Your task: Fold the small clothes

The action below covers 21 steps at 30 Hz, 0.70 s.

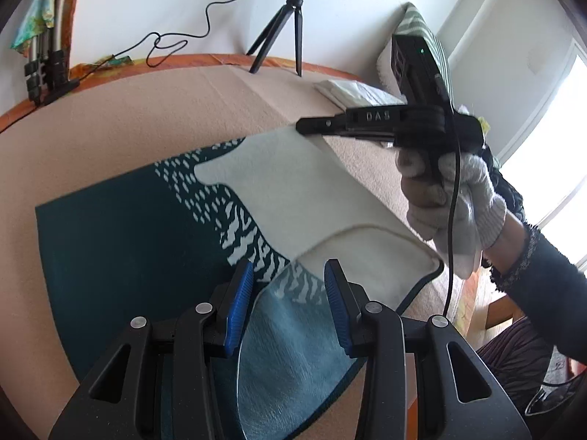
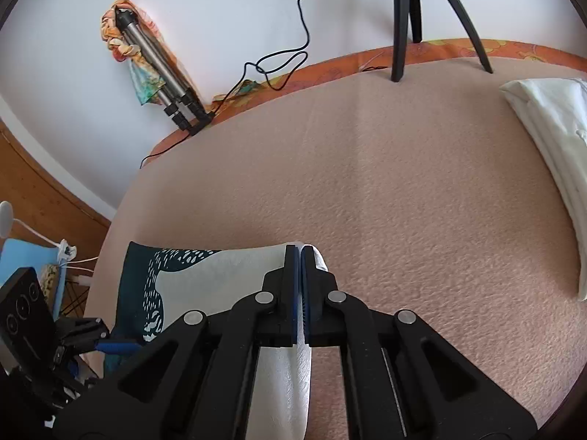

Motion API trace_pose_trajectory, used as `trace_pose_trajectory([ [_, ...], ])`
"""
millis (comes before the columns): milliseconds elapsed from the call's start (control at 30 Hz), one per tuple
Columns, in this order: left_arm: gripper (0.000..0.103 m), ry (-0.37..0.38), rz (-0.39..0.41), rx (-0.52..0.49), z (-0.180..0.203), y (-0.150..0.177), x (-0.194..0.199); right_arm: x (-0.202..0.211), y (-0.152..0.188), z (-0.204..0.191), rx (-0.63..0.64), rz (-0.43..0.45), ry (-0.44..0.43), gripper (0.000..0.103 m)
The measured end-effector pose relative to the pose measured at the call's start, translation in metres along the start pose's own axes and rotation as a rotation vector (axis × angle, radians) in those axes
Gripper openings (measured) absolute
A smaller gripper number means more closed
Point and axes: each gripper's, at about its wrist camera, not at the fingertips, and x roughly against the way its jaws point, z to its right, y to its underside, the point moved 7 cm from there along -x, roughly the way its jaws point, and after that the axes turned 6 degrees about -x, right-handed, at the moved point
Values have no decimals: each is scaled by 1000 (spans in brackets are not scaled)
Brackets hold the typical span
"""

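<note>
A small garment point(image 1: 121, 245), dark teal with a white patterned part, lies on the pink blanket point(image 1: 146, 124). My left gripper point(image 1: 289, 278) is open, its blue pads point(image 1: 242, 304) on either side of a raised fold of the cloth near the neckline. My right gripper point(image 1: 304, 124) is shut on the white corner of the garment and holds it lifted. In the right wrist view the right gripper point(image 2: 301, 253) pinches the white edge of the garment point(image 2: 220, 275), and the left gripper point(image 2: 113, 346) shows at the lower left.
A black tripod point(image 1: 286, 36) with a ring light stands at the far edge. Folded white cloth point(image 2: 550, 139) lies at the right. A folded tripod point(image 2: 161, 77) and a black cable point(image 2: 279, 58) lean by the wall. A striped pillow point(image 1: 429, 40) is at the far right.
</note>
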Motion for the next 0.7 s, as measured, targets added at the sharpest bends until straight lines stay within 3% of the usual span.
trace_pose_trajectory([
  [100,38,-3,-26,-3,1,11,-6,0,5,-2,14,-34,-13,3],
  [233,38,1,8,19,-2,10,20,22,2,-1,57,7,108,4],
  [400,38,-107,105,81,-37,0,64,52,6,-46,161,64,44,4],
  [500,38,-173,141,174,-68,-5,74,37,12,-84,228,23,8,4],
  [700,38,-234,120,214,-97,-13,55,-31,26,-124,304,-118,24,4],
])
